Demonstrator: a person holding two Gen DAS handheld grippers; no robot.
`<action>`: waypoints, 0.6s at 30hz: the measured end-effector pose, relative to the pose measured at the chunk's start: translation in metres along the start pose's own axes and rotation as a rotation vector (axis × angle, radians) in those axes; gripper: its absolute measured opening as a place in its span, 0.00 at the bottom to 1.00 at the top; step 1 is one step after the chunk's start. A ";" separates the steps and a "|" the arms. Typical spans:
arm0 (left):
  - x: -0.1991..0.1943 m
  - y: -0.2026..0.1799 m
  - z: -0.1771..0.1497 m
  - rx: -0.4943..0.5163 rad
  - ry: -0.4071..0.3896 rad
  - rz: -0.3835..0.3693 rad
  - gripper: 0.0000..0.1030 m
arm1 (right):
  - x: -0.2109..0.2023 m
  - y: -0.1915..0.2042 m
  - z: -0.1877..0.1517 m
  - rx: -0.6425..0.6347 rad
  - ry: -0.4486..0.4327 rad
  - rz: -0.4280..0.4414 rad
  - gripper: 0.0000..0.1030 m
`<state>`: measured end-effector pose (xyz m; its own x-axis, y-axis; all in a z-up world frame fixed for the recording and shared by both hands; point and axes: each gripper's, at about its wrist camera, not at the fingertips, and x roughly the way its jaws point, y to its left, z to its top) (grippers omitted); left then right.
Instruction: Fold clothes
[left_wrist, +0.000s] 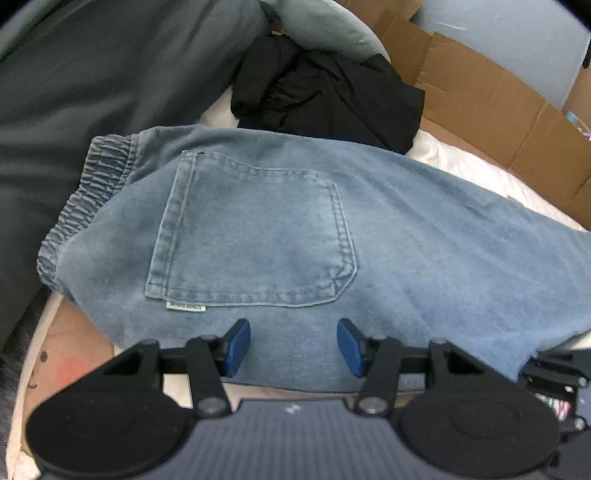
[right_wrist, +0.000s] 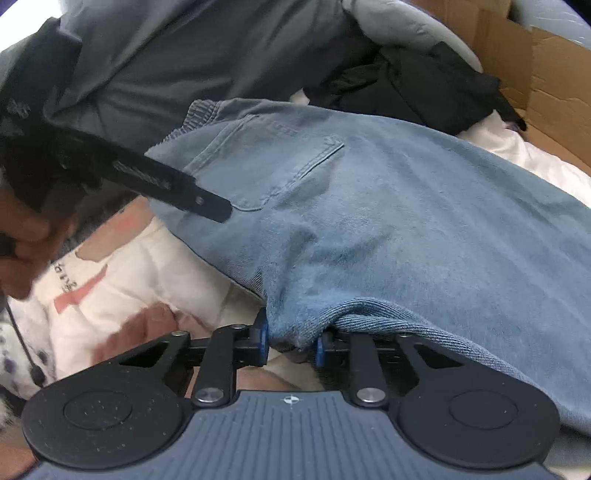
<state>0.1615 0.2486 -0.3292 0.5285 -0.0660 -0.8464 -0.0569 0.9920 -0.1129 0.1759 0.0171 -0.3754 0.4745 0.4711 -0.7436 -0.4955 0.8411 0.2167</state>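
Light blue jeans (left_wrist: 332, 229) lie spread on white bedding, back pocket (left_wrist: 255, 236) up and elastic waistband (left_wrist: 88, 195) at the left. My left gripper (left_wrist: 294, 348) hovers over their near edge, blue pads apart, nothing pinched between them. In the right wrist view the jeans (right_wrist: 406, 221) run from upper left to right. My right gripper (right_wrist: 291, 341) is shut on a bunched fold of denim at their near edge. The left gripper's black finger (right_wrist: 177, 188) reaches in over the waistband side, with a hand (right_wrist: 22, 236) behind it.
A crumpled black garment (left_wrist: 325, 92) lies beyond the jeans, with a dark grey garment (left_wrist: 92, 81) at the left. An open cardboard box (left_wrist: 498, 110) stands at the back right. The bedding (right_wrist: 122, 280) is white with pink and dark print.
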 end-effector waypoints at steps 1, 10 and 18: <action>0.000 0.001 0.000 -0.005 -0.006 -0.008 0.54 | -0.004 0.002 0.000 0.023 0.002 -0.005 0.19; -0.003 0.018 -0.003 -0.068 -0.047 -0.033 0.54 | -0.030 0.006 -0.012 0.276 0.024 -0.028 0.12; -0.006 0.005 -0.009 0.012 -0.069 -0.072 0.53 | -0.035 0.016 -0.019 0.259 0.072 -0.036 0.00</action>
<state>0.1501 0.2525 -0.3296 0.5882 -0.1303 -0.7981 -0.0068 0.9861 -0.1660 0.1375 0.0093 -0.3575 0.4306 0.4277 -0.7948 -0.2722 0.9011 0.3375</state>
